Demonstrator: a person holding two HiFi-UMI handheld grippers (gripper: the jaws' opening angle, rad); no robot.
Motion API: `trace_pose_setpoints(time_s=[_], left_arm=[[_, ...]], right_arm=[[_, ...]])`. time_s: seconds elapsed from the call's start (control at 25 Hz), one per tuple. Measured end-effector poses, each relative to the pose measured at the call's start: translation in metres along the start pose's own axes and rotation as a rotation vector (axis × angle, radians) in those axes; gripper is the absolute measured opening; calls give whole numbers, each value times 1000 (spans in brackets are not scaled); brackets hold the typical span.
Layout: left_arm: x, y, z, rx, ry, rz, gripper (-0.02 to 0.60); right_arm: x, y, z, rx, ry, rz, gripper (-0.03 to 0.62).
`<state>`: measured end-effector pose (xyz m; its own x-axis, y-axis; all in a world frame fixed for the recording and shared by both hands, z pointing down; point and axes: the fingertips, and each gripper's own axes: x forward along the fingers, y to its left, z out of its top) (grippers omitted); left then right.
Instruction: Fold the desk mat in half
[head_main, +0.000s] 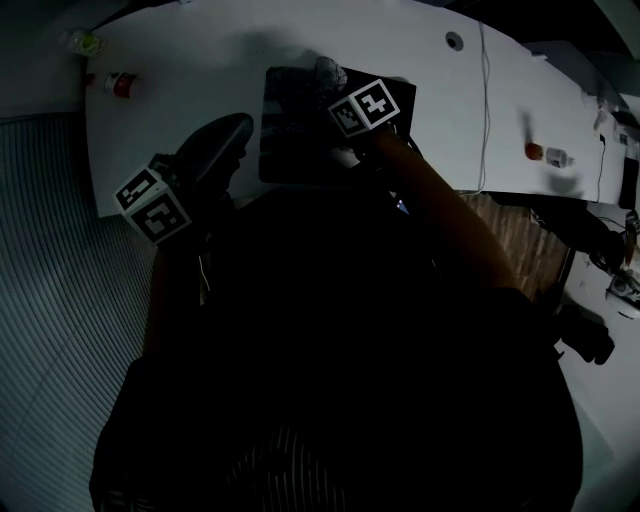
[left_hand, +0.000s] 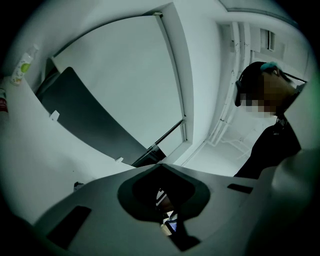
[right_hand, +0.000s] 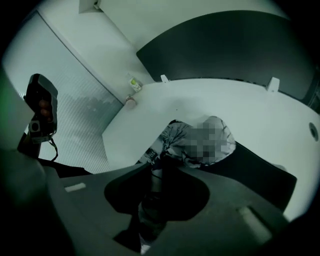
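Note:
The desk mat (head_main: 300, 150) lies dark on the white desk (head_main: 200, 60), in front of the person. In the right gripper view its printed side (right_hand: 175, 137) is bunched up over the black part (right_hand: 255, 172). My right gripper (head_main: 338, 92) is over the mat's far edge. A strip of the mat (right_hand: 151, 197) runs between the jaws of my right gripper (right_hand: 150, 210), which stand slightly apart. My left gripper (head_main: 225, 135) is held off the mat at the desk's near left, tilted upward. In its own view my left gripper (left_hand: 167, 225) is shut with nothing in it.
Two small bottles (head_main: 122, 85) (head_main: 82, 42) stand at the desk's far left corner. A cable (head_main: 483, 100) runs across the right side, past a round grommet (head_main: 455, 41) and a small red item (head_main: 535, 152). Ribbed flooring (head_main: 50, 300) lies left of the desk.

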<state>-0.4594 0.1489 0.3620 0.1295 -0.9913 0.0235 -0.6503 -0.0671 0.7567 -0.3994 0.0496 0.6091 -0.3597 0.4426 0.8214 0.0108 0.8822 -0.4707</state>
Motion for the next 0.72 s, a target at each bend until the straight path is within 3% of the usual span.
trace_pose_setpoints(time_s=[0.12,0.32,0.44,0.6,0.72], left_arm=[[-12,2,2,1,-8,22,9],[-15,1,10,21,2,26,9],[-3,-9,17,94,31,-20,9],[18,-35,14,240,138,-113,9],[30,-45,18,274,162,-126,9]], right_arm=[[9,28,15,12,-44,80,129],[-31,86,63,36,-251,313,110],[-83,101,88,12,-406,395,76],[-163,117,94,-124,-551,405,46],[-206,120,86,-186,-624,347,5]])
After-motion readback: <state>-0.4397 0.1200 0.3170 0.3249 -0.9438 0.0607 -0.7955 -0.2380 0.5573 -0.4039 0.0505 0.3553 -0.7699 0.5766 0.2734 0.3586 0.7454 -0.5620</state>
